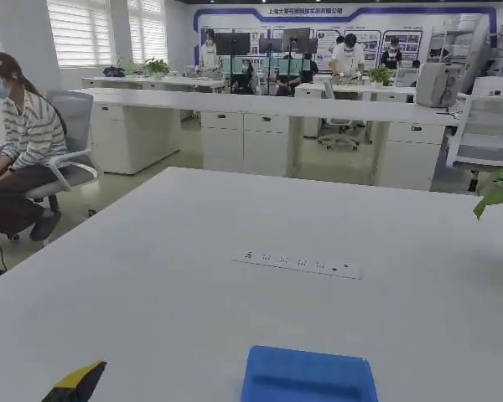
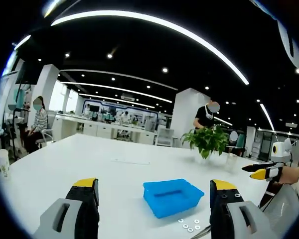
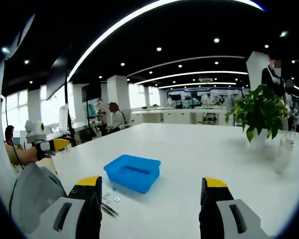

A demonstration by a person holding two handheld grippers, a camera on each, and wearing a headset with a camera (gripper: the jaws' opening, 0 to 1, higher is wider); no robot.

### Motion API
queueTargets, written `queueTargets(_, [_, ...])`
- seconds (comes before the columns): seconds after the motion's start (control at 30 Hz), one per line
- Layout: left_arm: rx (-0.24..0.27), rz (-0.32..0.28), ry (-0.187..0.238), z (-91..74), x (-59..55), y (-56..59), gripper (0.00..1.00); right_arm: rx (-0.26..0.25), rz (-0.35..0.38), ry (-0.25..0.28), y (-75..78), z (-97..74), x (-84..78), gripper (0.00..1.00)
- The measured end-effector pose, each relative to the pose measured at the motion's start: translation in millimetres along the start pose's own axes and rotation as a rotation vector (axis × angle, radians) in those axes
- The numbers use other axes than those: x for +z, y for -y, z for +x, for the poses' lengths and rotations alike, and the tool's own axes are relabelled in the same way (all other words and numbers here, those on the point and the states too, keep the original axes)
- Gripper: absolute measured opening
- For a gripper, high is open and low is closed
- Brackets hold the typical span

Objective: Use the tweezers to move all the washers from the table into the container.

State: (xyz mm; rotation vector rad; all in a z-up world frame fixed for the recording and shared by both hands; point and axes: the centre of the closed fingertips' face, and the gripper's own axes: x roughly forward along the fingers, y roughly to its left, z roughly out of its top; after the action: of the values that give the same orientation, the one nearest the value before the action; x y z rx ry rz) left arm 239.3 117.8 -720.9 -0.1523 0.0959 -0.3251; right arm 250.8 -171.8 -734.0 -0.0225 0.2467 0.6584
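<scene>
View from my remote station. The counter [image 1: 193, 293] is a broad white slab with a smooth matte top. The container [image 1: 308, 375] is a shallow rectangular tray of glossy blue plastic with rounded corners, and it sits near the counter's near edge.

In the left gripper view, the washers [image 2: 189, 225], small flat silvery rings, lie loose on the counter just beside the container [image 2: 170, 196]. In the right gripper view, the thin metal tweezers [image 3: 108, 210] lie flat next to the washers [image 3: 111, 195].

The left gripper [image 2: 154, 185] is held level above the counter and points at the container. Its grey, yellow-tipped jaws are spread wide with nothing between them. The right gripper [image 3: 152, 183] is posed alike, released and empty. A leafy potted plant [image 3: 259, 112] stands farther back.
</scene>
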Motion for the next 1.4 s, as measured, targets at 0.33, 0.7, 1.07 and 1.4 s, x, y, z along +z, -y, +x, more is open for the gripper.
queueTargets(0.33, [-0.005,0.007,-0.008,0.3,-0.8,2.8,0.93,-0.001,-0.004,0.005,-0.3,-0.9,0.5,0.79])
queueTargets(0.7, [-0.006,0.008,-0.004,0.1,0.5,3.5,0.93,-0.016,-0.006,0.013,6.0,-2.8,0.9,0.79])
queueTargets(1.07, [0.008,0.011,0.003,-1.6,1.3,0.0,0.92,-0.069,0.039,0.034,18.8,-6.8,2.8,0.79])
queueTargets(1.4, [0.007,0.001,-0.010,-0.9,-1.6,-1.6,0.90,-0.084,0.001,0.015,20.2,-5.9,0.3,0.80])
